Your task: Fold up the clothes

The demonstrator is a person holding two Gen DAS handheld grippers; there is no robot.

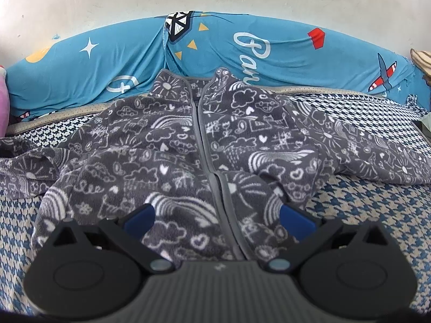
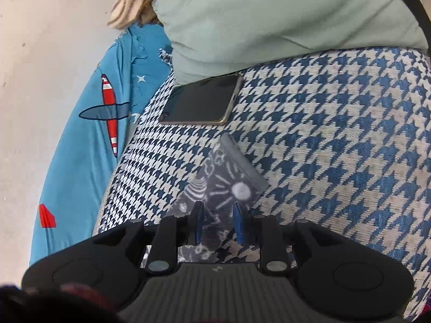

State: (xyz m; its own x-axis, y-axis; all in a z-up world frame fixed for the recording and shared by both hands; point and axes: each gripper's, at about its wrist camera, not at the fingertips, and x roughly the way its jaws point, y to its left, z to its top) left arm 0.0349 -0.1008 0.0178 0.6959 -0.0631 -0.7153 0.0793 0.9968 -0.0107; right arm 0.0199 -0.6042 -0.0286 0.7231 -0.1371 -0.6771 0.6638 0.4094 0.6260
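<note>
Right gripper [image 2: 217,222] jaws slightly apart, straddling grey doodle-print sleeve cuff [image 2: 234,180] on houndstooth bed [image 2: 336,148]; phone [image 2: 202,101] beyond, touching pale-green pillow [image 2: 269,18].

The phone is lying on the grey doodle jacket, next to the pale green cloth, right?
Not quite. The phone lies on the blue houndstooth cover, not on the grey doodle jacket; the jacket's cuff ends short of it. It is next to the pale green cloth, as you said. The right wrist view shows this.
</note>
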